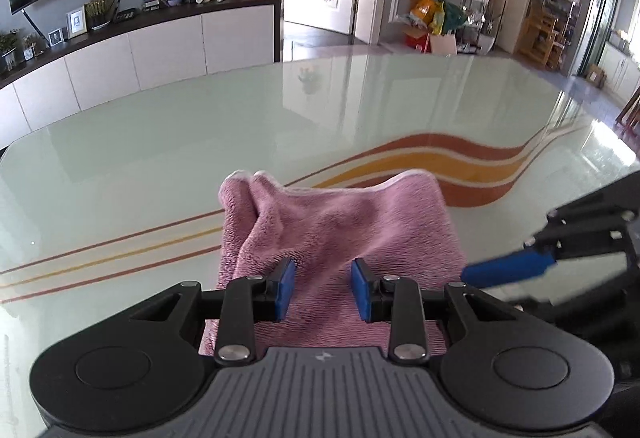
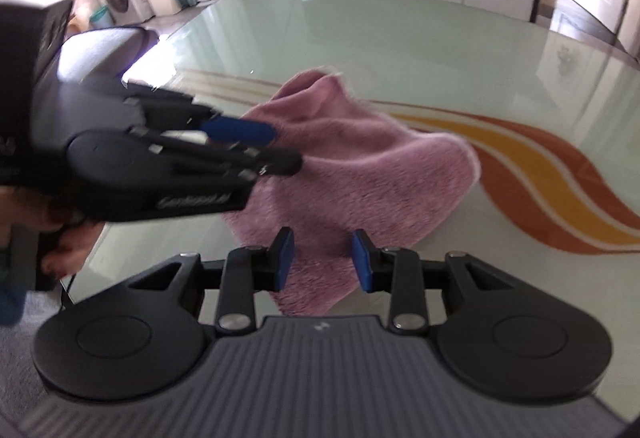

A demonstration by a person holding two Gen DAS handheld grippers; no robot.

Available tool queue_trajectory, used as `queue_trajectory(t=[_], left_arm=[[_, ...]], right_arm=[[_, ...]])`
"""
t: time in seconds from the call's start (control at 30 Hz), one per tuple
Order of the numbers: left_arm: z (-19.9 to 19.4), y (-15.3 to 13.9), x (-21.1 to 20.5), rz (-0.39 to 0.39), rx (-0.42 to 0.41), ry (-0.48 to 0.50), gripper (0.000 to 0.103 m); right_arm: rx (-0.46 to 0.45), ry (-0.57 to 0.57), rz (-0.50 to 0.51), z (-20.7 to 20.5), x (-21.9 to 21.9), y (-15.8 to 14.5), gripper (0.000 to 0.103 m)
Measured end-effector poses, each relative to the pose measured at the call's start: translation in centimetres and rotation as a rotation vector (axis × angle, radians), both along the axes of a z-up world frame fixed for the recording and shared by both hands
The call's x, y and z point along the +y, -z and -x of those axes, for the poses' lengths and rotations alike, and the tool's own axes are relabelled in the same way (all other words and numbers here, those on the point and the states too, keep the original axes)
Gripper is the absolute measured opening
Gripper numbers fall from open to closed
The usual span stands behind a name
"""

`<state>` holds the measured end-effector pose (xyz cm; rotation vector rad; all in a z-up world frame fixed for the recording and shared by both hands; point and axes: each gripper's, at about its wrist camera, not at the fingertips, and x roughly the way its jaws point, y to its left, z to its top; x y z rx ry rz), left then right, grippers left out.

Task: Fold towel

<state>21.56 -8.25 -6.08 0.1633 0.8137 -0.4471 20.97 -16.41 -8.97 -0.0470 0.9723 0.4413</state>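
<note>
A pink fluffy towel [image 1: 340,222] lies rumpled on the glass table [image 1: 160,141], with a bunched ridge at its far left corner. My left gripper [image 1: 323,274] hovers over the towel's near part, its blue pads apart and not pressing on the cloth. From the right, one blue finger of the right gripper [image 1: 504,272] reaches toward the towel's right edge. In the right wrist view the towel [image 2: 360,165] lies ahead, and my right gripper [image 2: 323,246] stands open above its near corner. The left gripper [image 2: 240,131] comes in from the left over the towel, held by a hand [image 2: 60,238].
Orange and yellow wavy stripes [image 1: 460,161] run across the pale green tabletop. A white cabinet [image 1: 160,49] with a television above it stands beyond the far edge. The table's left edge [image 2: 120,238] lies near the hand, and doorways and shelves stand farther off.
</note>
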Motion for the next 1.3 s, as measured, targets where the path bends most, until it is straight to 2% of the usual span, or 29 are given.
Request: queue_trajectory(t=[0.17, 0.3, 0.43, 0.5, 0.57, 0.63, 0.73, 0.8, 0.9, 1.0, 1.17, 1.23, 1.3], left_arm=[[-1.3, 1.3, 1.0, -0.037, 0.016, -0.020, 0.034], [-2.1, 1.8, 1.7, 0.005, 0.025, -0.033, 0.034], [-2.3, 2.0, 1.9, 0.013, 0.012, -0.051, 0.034], [-2.7, 2.1, 2.2, 0.012, 0.007, -0.080, 0.041], [-3.3, 2.3, 2.5, 0.018, 0.014, -0.113, 0.056], [-3.8, 2.4, 2.8, 0.036, 0.026, -0.119, 0.057], [-4.3, 1.6, 2.7, 0.046, 0.011, -0.123, 0.055], [-4.3, 0.9, 2.6, 0.039, -0.014, -0.126, 0.050], [-4.3, -0.7, 2.8, 0.084, -0.040, -0.128, 0.050], [-4.3, -1.7, 2.8, 0.129, -0.043, -0.094, 0.050], [-5.3, -0.7, 1.7, 0.066, -0.007, -0.068, 0.049], [-5.8, 0.2, 1.8, 0.064, 0.020, -0.070, 0.044], [-6.1, 0.7, 1.8, 0.075, 0.037, -0.070, 0.033]], right_arm=[[0.030, -0.011, -0.003, 0.0, -0.5, 1.4, 0.032], [0.035, -0.015, -0.005, 0.4, -0.7, 2.0, 0.032], [0.038, -0.013, -0.008, 0.4, -0.7, 2.2, 0.032], [0.036, -0.011, -0.014, 0.5, -0.8, 2.3, 0.032], [0.036, -0.001, -0.027, 0.6, -1.1, 2.3, 0.032], [0.035, 0.011, -0.040, 0.8, -1.3, 2.3, 0.032], [0.025, 0.025, -0.048, 1.2, -1.2, 2.1, 0.033], [0.012, 0.032, -0.070, 1.5, -1.5, 1.7, 0.034], [-0.038, 0.079, -0.145, 1.6, -3.1, 0.4, 0.039], [-0.081, 0.138, -0.153, 0.9, -4.4, -0.4, 0.045], [-0.092, 0.160, -0.132, -0.2, -4.2, 0.3, 0.045], [-0.105, 0.157, -0.115, -0.6, -4.0, 0.5, 0.045], [-0.111, 0.151, -0.105, -0.8, -3.8, 0.8, 0.045]])
